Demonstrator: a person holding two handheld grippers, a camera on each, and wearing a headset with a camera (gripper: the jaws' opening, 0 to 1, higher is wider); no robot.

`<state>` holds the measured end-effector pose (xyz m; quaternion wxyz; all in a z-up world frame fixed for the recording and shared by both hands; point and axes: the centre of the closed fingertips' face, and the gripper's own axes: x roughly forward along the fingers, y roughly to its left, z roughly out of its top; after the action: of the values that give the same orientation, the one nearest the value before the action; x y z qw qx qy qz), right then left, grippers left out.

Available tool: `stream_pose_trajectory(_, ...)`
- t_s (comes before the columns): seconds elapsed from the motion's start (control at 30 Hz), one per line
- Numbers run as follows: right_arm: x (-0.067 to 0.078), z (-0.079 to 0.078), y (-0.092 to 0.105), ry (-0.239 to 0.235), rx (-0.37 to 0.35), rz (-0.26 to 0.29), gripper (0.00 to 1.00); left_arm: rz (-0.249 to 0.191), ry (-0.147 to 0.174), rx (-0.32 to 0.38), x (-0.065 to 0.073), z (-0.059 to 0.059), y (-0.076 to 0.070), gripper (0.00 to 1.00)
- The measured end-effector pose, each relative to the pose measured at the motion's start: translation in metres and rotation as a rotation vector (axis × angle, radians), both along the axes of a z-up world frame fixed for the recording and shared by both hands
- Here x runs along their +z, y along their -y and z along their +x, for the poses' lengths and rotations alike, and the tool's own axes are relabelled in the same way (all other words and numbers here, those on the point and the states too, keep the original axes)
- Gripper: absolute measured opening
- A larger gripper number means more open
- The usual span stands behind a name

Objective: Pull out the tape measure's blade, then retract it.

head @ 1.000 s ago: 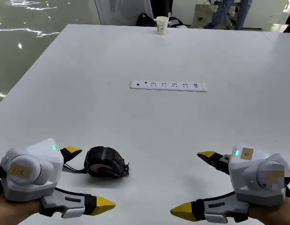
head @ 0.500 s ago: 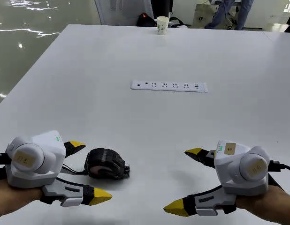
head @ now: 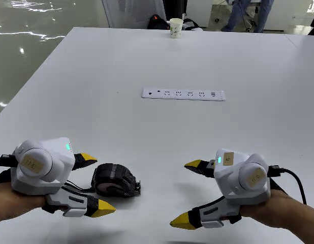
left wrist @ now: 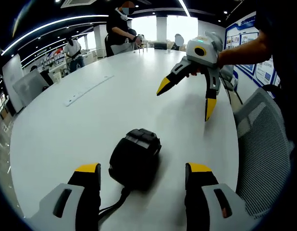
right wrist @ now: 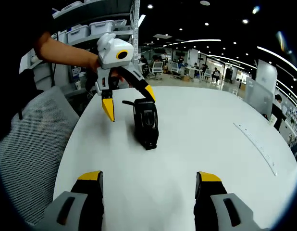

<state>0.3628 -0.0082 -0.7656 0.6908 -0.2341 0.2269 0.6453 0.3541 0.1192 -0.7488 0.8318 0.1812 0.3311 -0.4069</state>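
A black tape measure point(head: 115, 180) lies on the white table point(head: 157, 66) near its front edge, blade retracted, with a wrist loop trailing to the left. My left gripper point(head: 93, 183) stands open around it, yellow tips on either side; the case point(left wrist: 135, 156) sits just ahead of the jaws in the left gripper view. My right gripper point(head: 190, 193) hovers open to the right of the tape, pointing at it, nothing between its fingers. In the right gripper view the tape measure point(right wrist: 146, 122) lies ahead, with the left gripper point(right wrist: 129, 98) over its far end.
A white power strip point(head: 183, 94) lies across the middle of the table. A paper cup point(head: 175, 27) stands at the far edge. A mesh chair point(left wrist: 264, 144) is beside the table. People stand beyond the far end of the table.
The right gripper has moved left toward the tape measure. The left gripper has edged forward around the case. The tape measure has stayed in place.
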Motion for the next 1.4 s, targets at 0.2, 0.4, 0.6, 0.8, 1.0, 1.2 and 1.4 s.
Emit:
stream_pose_trajectory(0.2,-0.006,0.000,-0.009,0.005,0.048,-0.021,0.70,0.042,-0.017,-0.041,-0.006,0.002,-0.005,0.63)
stream_pose_trajectory(0.4,-0.011,0.001,-0.019,0.021,0.100,-0.037,0.63,0.059,-0.034,-0.066,-0.009,0.004,-0.009,0.57)
stream_pose_trajectory(0.6,-0.014,0.003,-0.032,0.038,0.151,-0.045,0.55,0.078,-0.046,-0.097,-0.012,0.006,-0.010,0.52)
stream_pose_trajectory(0.8,-0.017,0.007,-0.044,0.049,0.185,-0.052,0.48,0.106,-0.056,-0.137,-0.015,0.008,-0.011,0.48)
stream_pose_trajectory(1.0,-0.019,0.009,-0.053,0.053,0.210,-0.056,0.41,0.121,-0.059,-0.162,-0.020,0.017,-0.017,0.44)
stream_pose_trajectory(1.2,-0.022,0.010,-0.061,0.059,0.230,-0.065,0.35,0.136,-0.055,-0.188,-0.020,0.021,-0.016,0.41)
stream_pose_trajectory(1.4,-0.024,0.011,-0.068,0.060,0.243,-0.070,0.30,0.150,-0.058,-0.220,-0.021,0.020,-0.015,0.36)
